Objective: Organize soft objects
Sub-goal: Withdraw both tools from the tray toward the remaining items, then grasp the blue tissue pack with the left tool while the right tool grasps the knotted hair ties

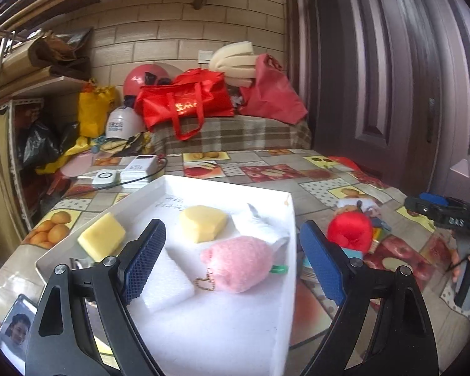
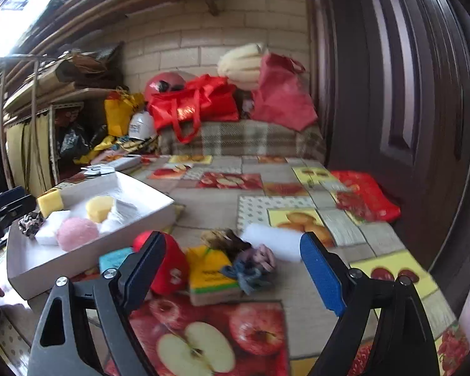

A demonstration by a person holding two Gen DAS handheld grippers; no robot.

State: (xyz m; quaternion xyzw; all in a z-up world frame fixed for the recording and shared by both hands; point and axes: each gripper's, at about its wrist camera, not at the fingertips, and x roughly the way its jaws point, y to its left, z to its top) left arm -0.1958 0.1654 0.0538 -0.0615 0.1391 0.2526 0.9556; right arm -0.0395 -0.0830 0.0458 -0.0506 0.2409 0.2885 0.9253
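white tray (image 1: pixel 285 219) | pink plush (image 1: pixel 239 264) between left tongs' (image 1: pixel 232 260) blue pads | yellow sponges (image 1: pixel 203 222) beyond | red plush (image 2: pixel 169 266) by right tongs (image 2: pixel 233 266), scrunchie (image 2: pixel 247 271) possibly blue-grey, blurred | desk (image 2: pixel 297 282) cloth fruit-patterned

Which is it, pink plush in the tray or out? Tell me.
In. The pink plush lies inside the white tray, beside the yellow sponges, within its walls.

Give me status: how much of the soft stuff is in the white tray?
Done: white tray holds a pink plush, two yellow sponges and white foam pieces. In hand: nothing; left hand-held gripper and right hand-held gripper are both open and empty. Left on the table: red plush, yellow-green sponge, scrunchies, white foam block.
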